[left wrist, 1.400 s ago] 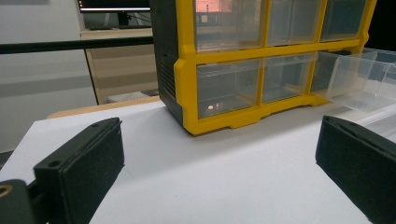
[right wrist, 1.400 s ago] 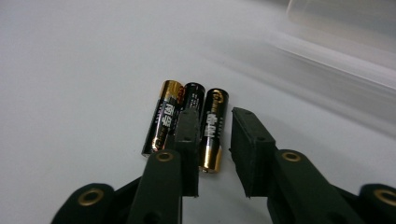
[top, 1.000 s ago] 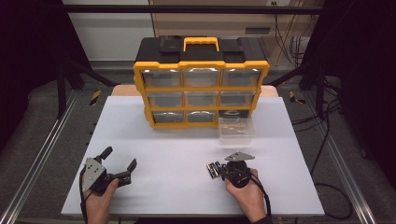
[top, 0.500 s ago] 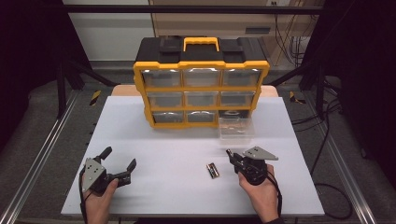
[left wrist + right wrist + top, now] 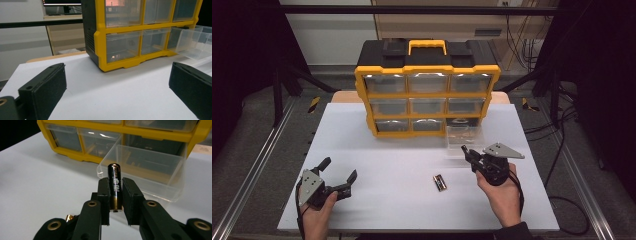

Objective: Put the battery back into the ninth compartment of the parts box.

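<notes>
Right tool [image 5: 115, 195] clamps a battery [image 5: 114, 185], its long axis running along the jaws toward the pulled-out clear drawer [image 5: 147, 167]. Since earlier it has lifted off the counter [image 5: 387, 160], leaving a second battery [image 5: 440, 182] lying there. Left tool [image 5: 337, 175] gapes empty.

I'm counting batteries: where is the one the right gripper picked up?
In the right gripper view, the battery stands clamped between the right gripper pads, just before the pulled-out clear drawer of the yellow organizer.
</notes>
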